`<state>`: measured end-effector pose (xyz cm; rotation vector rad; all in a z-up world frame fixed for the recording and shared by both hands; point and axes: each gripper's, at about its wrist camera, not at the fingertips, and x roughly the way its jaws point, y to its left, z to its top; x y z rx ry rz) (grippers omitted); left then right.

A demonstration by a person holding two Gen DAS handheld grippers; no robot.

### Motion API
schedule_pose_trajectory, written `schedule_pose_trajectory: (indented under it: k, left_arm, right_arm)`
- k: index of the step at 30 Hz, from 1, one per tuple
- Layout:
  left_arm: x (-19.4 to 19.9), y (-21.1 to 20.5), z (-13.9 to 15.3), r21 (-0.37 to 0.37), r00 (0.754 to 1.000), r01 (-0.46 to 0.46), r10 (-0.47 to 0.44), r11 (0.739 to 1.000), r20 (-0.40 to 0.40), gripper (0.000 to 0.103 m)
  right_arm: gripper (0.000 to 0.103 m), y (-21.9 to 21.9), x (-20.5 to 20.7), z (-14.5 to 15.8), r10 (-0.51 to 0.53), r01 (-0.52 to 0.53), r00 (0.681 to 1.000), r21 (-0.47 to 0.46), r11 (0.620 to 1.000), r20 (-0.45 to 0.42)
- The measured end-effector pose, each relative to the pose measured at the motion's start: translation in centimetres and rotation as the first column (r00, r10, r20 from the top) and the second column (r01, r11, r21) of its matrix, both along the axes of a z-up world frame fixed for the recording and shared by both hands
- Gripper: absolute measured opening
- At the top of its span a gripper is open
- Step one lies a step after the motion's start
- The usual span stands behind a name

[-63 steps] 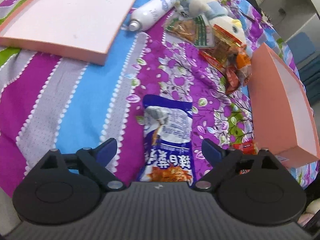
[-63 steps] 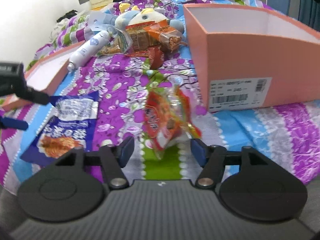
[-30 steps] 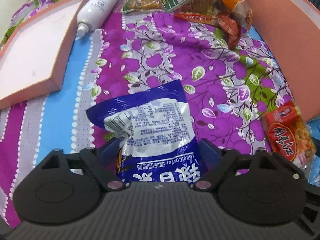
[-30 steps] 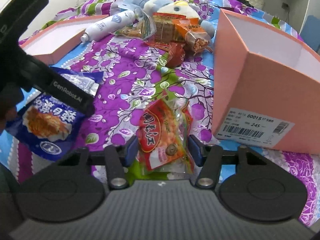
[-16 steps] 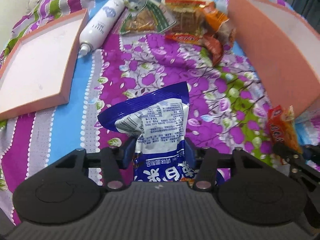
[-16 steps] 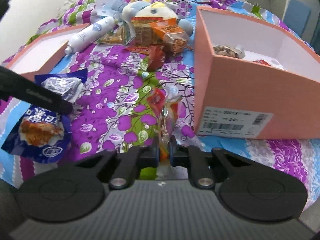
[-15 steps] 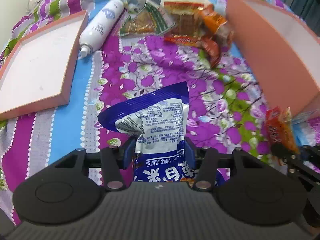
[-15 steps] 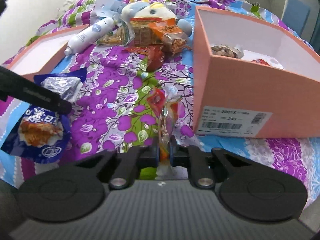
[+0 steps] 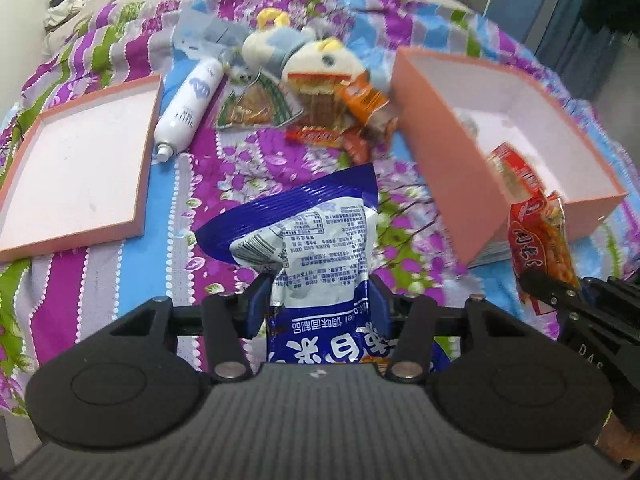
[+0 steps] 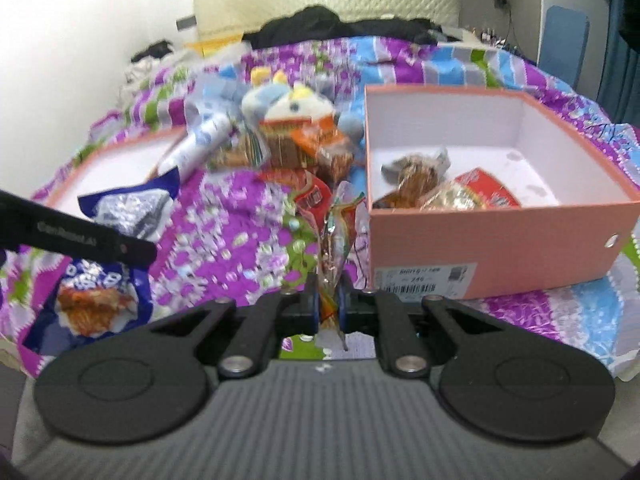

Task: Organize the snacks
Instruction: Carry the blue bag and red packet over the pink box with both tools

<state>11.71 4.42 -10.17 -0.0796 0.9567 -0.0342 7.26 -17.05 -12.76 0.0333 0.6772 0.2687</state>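
My left gripper (image 9: pixel 318 298) is shut on a blue and white snack bag (image 9: pixel 320 236) and holds it above the bedspread. The bag also shows at the left of the right wrist view (image 10: pixel 100 280). My right gripper (image 10: pixel 329 306) is shut on a red and clear snack packet (image 10: pixel 334 232), seen edge-on; it also shows at the right of the left wrist view (image 9: pixel 540 240). The pink box (image 10: pixel 500 236) stands open to the right with a few snacks inside (image 10: pixel 420 172). A pile of loose snacks (image 9: pixel 340 116) lies further back on the bed.
A pink box lid (image 9: pixel 80 168) lies at the left. A white spray bottle (image 9: pixel 188 108) and a plush toy (image 9: pixel 316 60) lie by the snack pile. The flowered bedspread (image 9: pixel 256 160) covers the bed. Dark clothes (image 10: pixel 340 28) lie at the headboard.
Both grippers have risen with their packets, from low over the bedspread to well above it. The open pink box now shows its inside in both views.
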Motion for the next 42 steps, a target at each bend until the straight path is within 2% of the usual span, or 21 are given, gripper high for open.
schedule_pose_trajectory:
  k: [11, 23, 31, 42]
  left_arm:
    - [-4.5, -3.4, 4.7, -0.091, 0.995, 0.066, -0.059, 0.994, 0.079, 0.057]
    - [-4.9, -8.0, 7.8, -0.136, 0.979, 0.172, -0.155, 0.976, 0.129, 0.057]
    - [-1.3, -11.5, 8.6, -0.131, 0.967, 0.233, -0.215, 0.964, 0.135, 0.057]
    - [9.0, -15.8, 7.7, -0.137, 0.961, 0.269, -0.255, 0.953, 0.108, 0.057]
  right_arm:
    - [0.012, -3.1, -3.8, 5.4, -0.072, 0.066, 0.994, 0.067, 0.996, 0.087]
    - [0.012, -7.2, -6.0, 7.1, -0.163, 0.154, 0.981, 0.087, 0.984, 0.102]
    - [0.012, -10.0, -3.6, 7.6, -0.205, 0.195, 0.974, 0.103, 0.975, 0.099]
    - [0.012, -13.6, 4.4, 7.3, -0.233, 0.225, 0.969, 0.092, 0.97, 0.081]
